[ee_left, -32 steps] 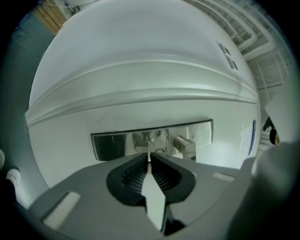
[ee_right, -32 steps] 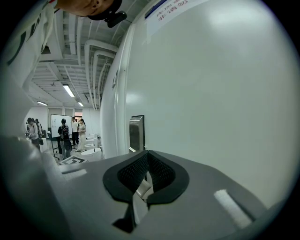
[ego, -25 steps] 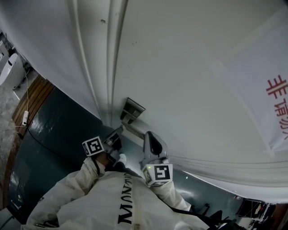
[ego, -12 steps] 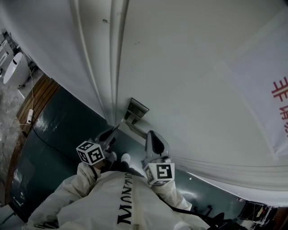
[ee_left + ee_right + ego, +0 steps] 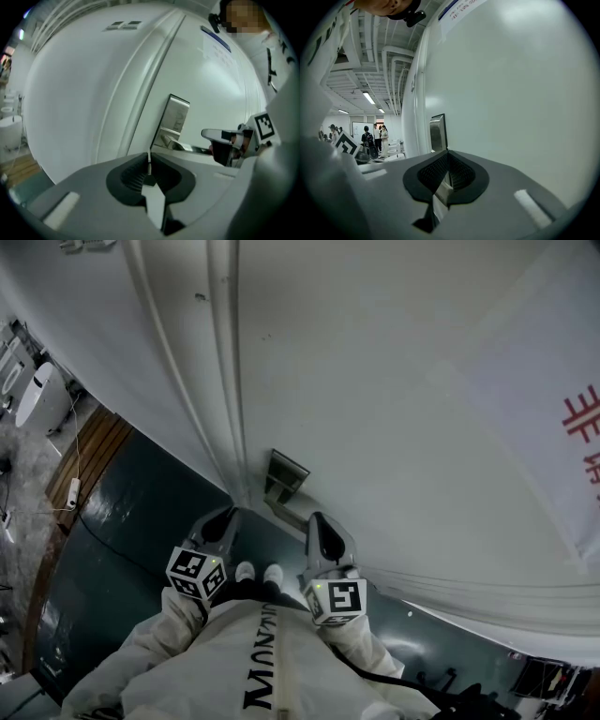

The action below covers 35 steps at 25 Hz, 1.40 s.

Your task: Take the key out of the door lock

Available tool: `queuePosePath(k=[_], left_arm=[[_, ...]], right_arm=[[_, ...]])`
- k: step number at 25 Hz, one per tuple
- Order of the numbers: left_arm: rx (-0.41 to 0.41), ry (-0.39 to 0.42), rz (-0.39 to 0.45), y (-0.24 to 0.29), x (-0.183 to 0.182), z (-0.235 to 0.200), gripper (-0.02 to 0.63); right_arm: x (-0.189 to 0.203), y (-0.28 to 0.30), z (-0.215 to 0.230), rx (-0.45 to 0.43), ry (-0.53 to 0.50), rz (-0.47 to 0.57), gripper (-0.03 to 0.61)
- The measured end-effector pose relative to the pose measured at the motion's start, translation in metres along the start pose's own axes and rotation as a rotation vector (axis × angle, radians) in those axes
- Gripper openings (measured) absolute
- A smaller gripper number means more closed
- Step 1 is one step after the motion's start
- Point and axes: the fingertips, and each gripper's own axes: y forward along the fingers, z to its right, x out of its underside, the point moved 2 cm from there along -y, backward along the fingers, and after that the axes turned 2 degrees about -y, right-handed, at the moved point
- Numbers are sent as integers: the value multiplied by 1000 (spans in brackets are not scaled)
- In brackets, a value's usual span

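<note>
**Head view and both gripper views, facing a white panelled door (image 5: 394, 381).** The brushed-steel rectangular door lock (image 5: 174, 117), with its steel lever handle (image 5: 183, 146), sits close to the door's edge beside the moulded frame.

**Left gripper (image 5: 149, 158).** The jaws are drawn together on a thin pale sliver that stands edge-on between the black ribbed pads. This is probably the small flat metal key (image 5: 149, 165), though too little of it shows to confirm its shape. Gripper and key hang below the door lock and apart from it, so the key appears to be out of the cylinder.

**Right gripper (image 5: 447, 153).** The pad tips meet and nothing shows between them. It is held beside the left gripper, pointing at the door.

**Handling.**
- The key should be light, rigid and smooth.
- Its flat faces suit a pinch across the bow, with the blade left free.
- A narrow edge-on grip like this one gives little pad contact, so the key could pivot or slip if knocked.
- A firm, steady squeeze is advisable, keeping the key clear of the lever handle and the door's edge.
</note>
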Motion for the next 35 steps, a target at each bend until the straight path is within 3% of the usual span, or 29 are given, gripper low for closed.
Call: queuePosePath(k=[10,12,18,22,29,35], left_arm=[[-79,380,6,-5,-24,14,23],[-88,423,9,-6,-27,19,23],[-112,440,34,-13,-33,24,23],[-84,457,37,-20,-39,19,23],[26,473,42,-25,-42,9,23],[150,491,52,-59,-42,-13,23]], right_arm=[[0,-3,10,13,17,33,2],[1,-4,11,5,23,38,2],[5,-11,14,-8,48,49,2],[4,-16,13,23,64,63,2],[4,-33,0,160,69,79,2],[18,-50,-55,302,70,81,2]])
